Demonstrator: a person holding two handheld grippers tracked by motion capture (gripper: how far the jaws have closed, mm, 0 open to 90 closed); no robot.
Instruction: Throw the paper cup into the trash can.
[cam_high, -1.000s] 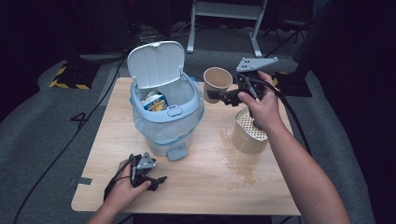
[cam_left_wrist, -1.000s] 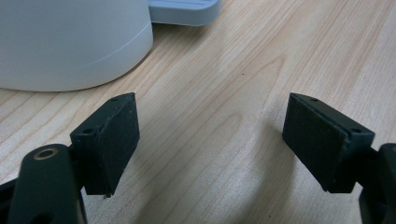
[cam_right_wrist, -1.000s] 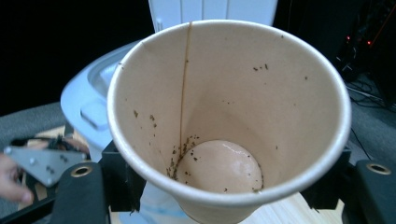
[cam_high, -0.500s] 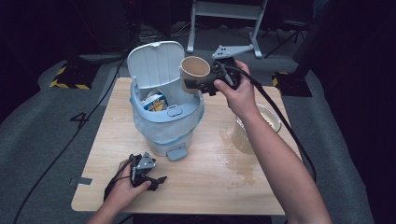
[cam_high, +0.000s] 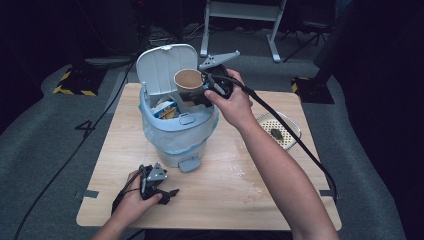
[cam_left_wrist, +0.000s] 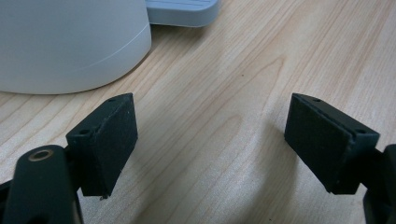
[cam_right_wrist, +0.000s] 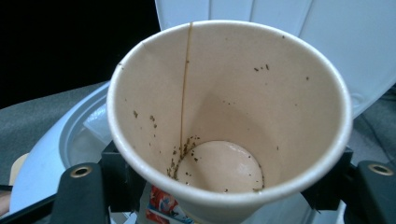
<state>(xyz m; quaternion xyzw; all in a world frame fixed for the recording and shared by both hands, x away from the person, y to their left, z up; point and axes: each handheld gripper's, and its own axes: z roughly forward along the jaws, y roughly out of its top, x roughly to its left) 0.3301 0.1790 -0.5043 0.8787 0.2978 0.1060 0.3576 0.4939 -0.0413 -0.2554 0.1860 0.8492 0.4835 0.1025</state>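
Note:
A brown paper cup (cam_high: 188, 80) hangs tilted over the open mouth of a pale blue pedal bin (cam_high: 172, 137), in front of its raised lid (cam_high: 161, 65). My right gripper (cam_high: 196, 94) is shut on the cup's wall. In the right gripper view the cup (cam_right_wrist: 224, 116) is empty except for dark specks and a brown drip line, with a black jaw on either side and the lid (cam_right_wrist: 327, 42) behind. My left gripper (cam_high: 170, 192) rests on the wooden table (cam_high: 240, 190) in front of the bin, open (cam_left_wrist: 210, 140) with nothing between its pads.
The bin has a plastic liner and a colourful packet (cam_high: 167, 109) inside; its base (cam_left_wrist: 70, 42) and foot pedal (cam_left_wrist: 182, 11) lie just beyond the left gripper. A perforated strainer dish (cam_high: 277, 131) with a dark lump sits at the table's right. Wet smears mark the table's middle.
My right hand has carried the cup leftward, from above the strainer dish to over the bin's opening. The left hand has stayed put.

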